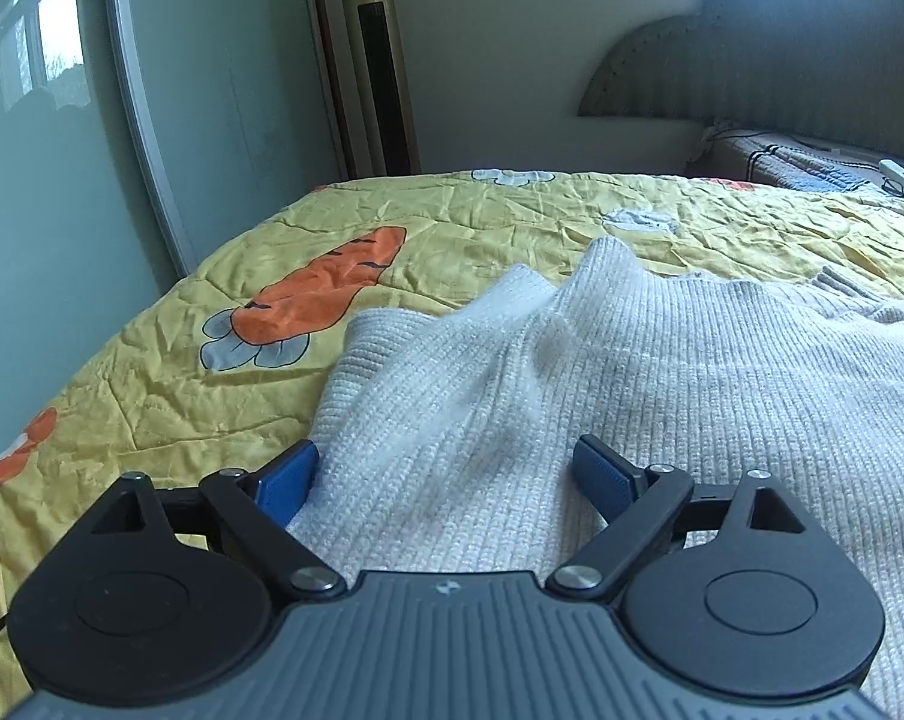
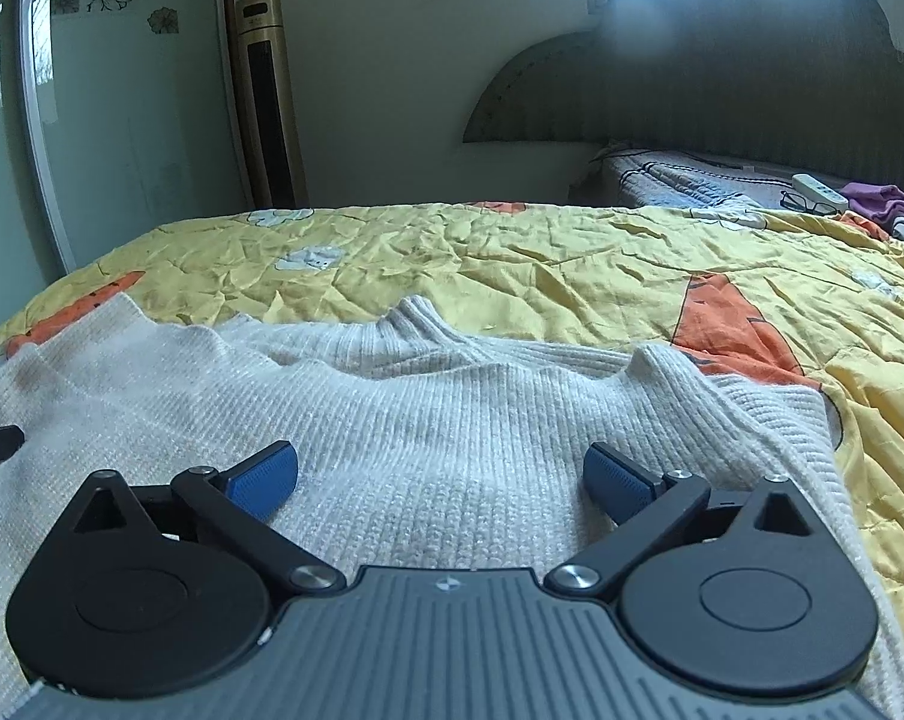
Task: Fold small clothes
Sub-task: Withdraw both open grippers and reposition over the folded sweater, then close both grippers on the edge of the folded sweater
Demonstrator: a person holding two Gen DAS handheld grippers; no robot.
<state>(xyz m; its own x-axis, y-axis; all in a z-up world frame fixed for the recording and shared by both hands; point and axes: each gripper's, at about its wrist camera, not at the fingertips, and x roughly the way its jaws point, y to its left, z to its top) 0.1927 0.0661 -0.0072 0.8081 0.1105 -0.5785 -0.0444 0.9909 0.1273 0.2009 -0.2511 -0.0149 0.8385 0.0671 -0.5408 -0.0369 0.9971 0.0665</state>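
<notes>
We have the white knit sweater (image 2: pixel 428 420) spread across the yellow carrot-print bedspread (image 2: pixel 571 264), filling the lower half of both views. Both sets of jaws stand spread wide with nothing pinched: the left gripper (image 1: pixel 446 474) sits over the sweater's left border, its left pad at the cloth's edge, and the right gripper (image 2: pixel 440 474) hovers over knit nearer the right border.

To fold well, we judge we should each catch one layer at the near hem, bite both together, and lift evenly so the knit does not stretch or bunch; the ridges near the middle want smoothing first.

The sweater's left edge runs in the lower left of the left view, its right edge in the lower right of the right view. Beyond it, toward the headboard (image 2: pixel 721 90), the bedspread lies open.
</notes>
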